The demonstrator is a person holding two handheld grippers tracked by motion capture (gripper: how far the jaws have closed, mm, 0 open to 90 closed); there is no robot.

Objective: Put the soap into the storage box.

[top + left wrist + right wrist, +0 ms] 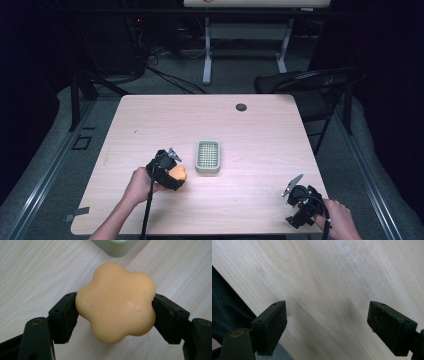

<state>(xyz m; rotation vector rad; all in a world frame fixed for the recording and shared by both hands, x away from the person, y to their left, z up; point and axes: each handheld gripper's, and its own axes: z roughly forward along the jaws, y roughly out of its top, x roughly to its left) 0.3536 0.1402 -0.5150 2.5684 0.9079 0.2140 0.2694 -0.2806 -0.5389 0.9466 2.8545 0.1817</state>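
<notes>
Light wooden table (260,145), pale green slotted dish (207,156) resting near centre

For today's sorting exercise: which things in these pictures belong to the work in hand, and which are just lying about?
Belonging to the work:
- orange flower-shaped soap, clamped in the left gripper
- pale green slotted dish right beside it, the likely place for it

Just lying about:
- right gripper, open over bare table
- black folding chair behind the table
- white desk frame and cables on the floor
</notes>
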